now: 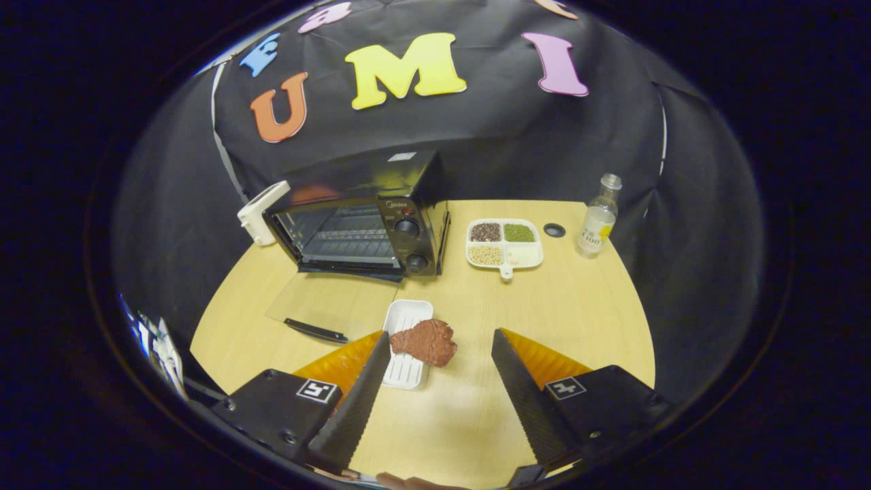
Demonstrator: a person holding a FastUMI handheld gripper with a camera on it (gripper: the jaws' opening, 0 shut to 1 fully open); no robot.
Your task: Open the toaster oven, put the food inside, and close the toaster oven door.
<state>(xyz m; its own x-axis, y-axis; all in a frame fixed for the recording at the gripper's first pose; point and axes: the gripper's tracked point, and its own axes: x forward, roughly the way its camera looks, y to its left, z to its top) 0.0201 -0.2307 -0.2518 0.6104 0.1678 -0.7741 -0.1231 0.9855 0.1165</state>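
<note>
The black toaster oven (367,221) stands at the back left of the wooden table with its glass door (333,303) folded down flat, the dark handle (316,331) nearest me. Its wire rack shows inside. A brown, steak-like piece of food (425,341) lies on a small white ribbed tray (405,320) in front of the door's right corner and overhangs the tray's right side. My gripper (441,335) is open, and the food lies between its fingertips, closer to the left finger (367,381). Neither finger touches it.
A white divided dish (524,257) with beans and grains sits right of the oven. Beyond it are a black cap (554,230) and a clear bottle (599,216). A white box (260,211) leans at the oven's left side. Bare tabletop (578,313) lies to the right.
</note>
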